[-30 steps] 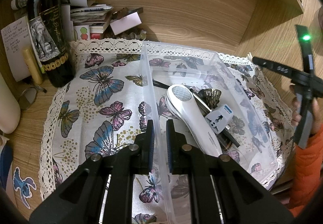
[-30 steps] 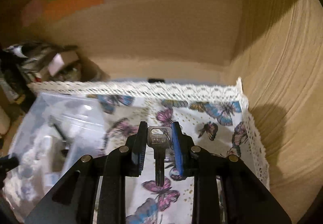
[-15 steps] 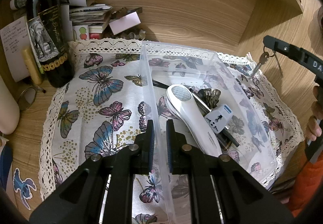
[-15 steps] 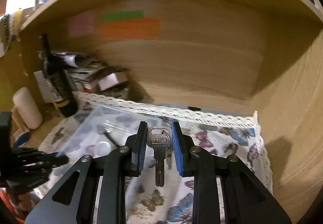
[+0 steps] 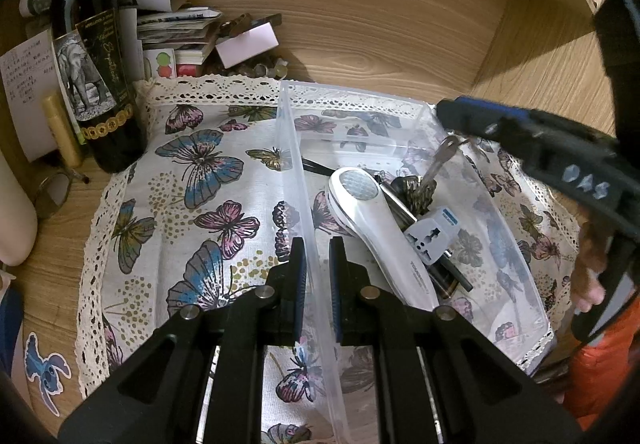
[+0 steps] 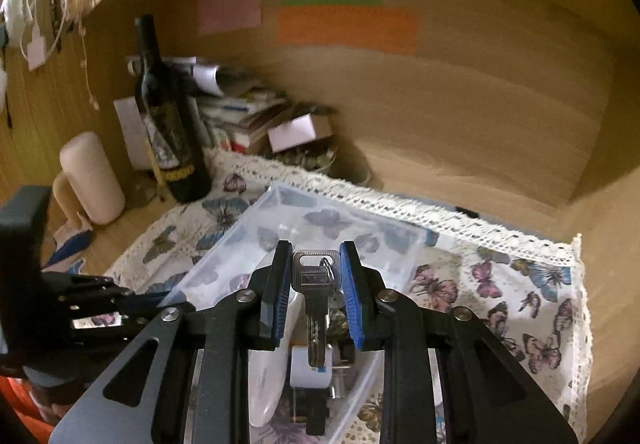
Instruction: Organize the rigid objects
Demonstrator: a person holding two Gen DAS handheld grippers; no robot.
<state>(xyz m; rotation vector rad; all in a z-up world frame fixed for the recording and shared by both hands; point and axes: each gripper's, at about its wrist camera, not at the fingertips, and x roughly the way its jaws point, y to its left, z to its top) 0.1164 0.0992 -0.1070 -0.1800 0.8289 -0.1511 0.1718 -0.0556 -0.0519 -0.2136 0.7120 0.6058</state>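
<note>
A clear plastic box (image 5: pixel 500 228) stands on a butterfly cloth. It holds a white handheld device (image 5: pixel 372 220), a white travel adapter (image 5: pixel 434 236) and dark items. My left gripper (image 5: pixel 316 264) is shut on the box's left wall (image 5: pixel 304 212). My right gripper (image 6: pixel 314 276) is shut on a silver key (image 6: pixel 314 304) with a key ring, and holds it above the box (image 6: pixel 332 220). In the left wrist view the right gripper (image 5: pixel 452 120) reaches in from the right, and the key (image 5: pixel 438 160) hangs over the box's middle.
A dark wine bottle (image 5: pixel 94 56) stands at the back left beside stacked papers and books (image 5: pixel 176 32). A cream cylinder (image 6: pixel 94 176) stands left of it. The butterfly cloth (image 5: pixel 192 204) has a lace edge. Wooden walls close in the back and right.
My right gripper has carried the key leftwards from over the cloth's right side to above the box. The left gripper has stayed clamped on the box wall.
</note>
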